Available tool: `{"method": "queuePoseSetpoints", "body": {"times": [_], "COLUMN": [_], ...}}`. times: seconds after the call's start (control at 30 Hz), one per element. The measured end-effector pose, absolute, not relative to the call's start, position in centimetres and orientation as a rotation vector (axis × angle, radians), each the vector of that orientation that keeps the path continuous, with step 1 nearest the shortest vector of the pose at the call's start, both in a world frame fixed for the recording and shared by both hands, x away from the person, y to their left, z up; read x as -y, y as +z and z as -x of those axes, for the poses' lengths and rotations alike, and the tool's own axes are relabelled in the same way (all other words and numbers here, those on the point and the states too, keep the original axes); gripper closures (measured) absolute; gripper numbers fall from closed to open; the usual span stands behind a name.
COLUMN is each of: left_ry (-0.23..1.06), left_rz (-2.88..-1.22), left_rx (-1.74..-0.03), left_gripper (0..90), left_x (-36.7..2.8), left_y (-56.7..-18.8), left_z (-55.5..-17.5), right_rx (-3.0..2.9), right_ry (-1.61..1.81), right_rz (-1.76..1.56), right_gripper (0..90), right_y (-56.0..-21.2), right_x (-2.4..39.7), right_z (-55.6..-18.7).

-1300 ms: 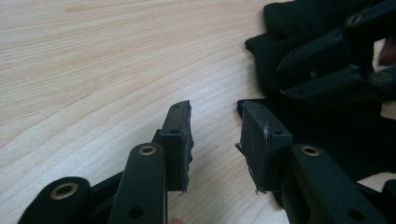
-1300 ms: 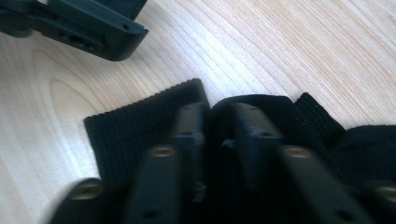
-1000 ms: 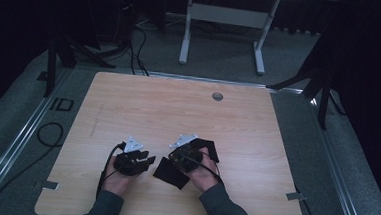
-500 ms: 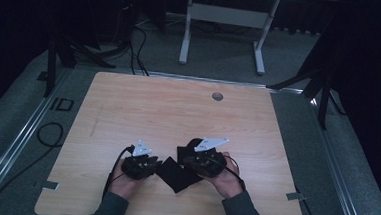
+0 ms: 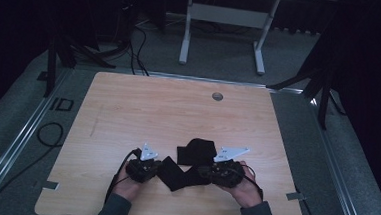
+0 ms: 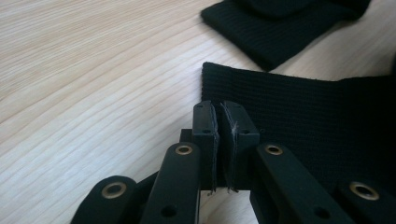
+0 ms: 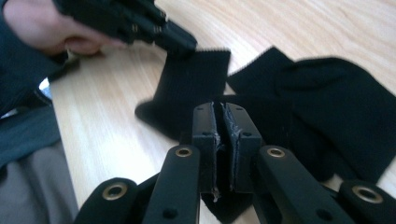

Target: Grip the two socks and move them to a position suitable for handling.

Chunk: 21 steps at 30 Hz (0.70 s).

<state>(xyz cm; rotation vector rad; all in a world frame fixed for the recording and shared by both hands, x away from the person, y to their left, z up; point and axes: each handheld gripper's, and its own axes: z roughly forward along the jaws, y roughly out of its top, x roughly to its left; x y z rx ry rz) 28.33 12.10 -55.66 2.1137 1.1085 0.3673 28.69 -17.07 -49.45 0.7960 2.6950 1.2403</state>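
Since the earlier frame your right hand-held gripper (image 5: 205, 171) has swung outward, drawing the black sock (image 5: 177, 173) into a band between your hands, and your left hand-held gripper (image 5: 156, 167) has just been closing on the sock's ribbed end. Both now pinch cloth, jaws nearly together. The sock's long axis runs straight from one gripper to the other on the worktop (image 5: 143, 109). A second sock (image 5: 196, 150) lies just beyond the held sock, nearer your right hand.
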Motion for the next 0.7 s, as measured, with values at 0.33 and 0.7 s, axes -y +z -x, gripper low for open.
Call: {"method": "queuePoseSetpoints", "body": {"times": [0.33,0.7], "left_ry": [0.377,0.384], "left_rz": [-2.083,-2.069], "left_rx": [-1.197,-1.239], "left_gripper": [84.6,83.8], "left_x": [-13.5,-14.3], "left_y": [-55.6,-55.5], "left_z": [-28.3,-28.5], "right_rx": [-2.740,-2.706], "right_ry": [1.237,1.243], "right_rz": [-0.772,-0.867], "right_gripper": [83.2,83.7], "right_y": [-50.5,-51.3], "right_x": [20.0,23.9], "right_z": [-27.8,-27.9]}}
